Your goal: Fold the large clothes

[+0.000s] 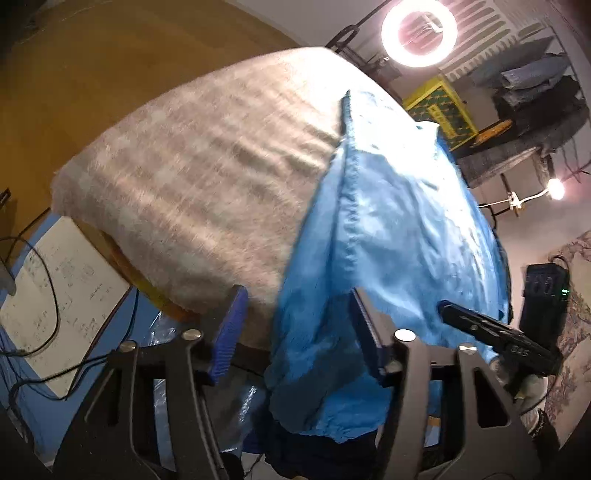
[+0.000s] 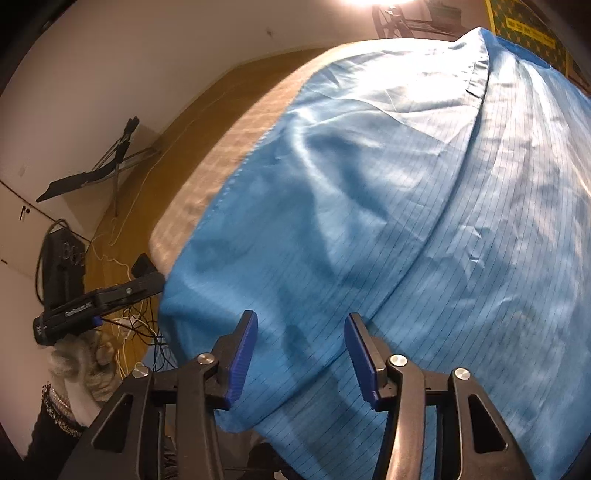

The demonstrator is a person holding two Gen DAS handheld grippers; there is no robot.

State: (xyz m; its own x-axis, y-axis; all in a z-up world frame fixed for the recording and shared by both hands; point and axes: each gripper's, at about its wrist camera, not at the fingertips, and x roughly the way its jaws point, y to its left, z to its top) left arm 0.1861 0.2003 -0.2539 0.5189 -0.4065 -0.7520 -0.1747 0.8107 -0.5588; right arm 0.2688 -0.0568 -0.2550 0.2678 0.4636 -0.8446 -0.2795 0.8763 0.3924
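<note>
Garment point(image 2: 369, 206) beneath parted right gripper point(image 2: 301, 354).

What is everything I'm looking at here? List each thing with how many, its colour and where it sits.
garment: one, light blue, spread over the table's right part, its near edge hanging off.
table cover: one, beige checked, over the table.
ring light: one, white, lit, behind the table.
crate: one, yellow, far right.
paper sheet: one, white, below the table's left.
left gripper: black, blue pads, open, cloth between them.
right gripper: black, blue pads, open over the cloth.
</note>
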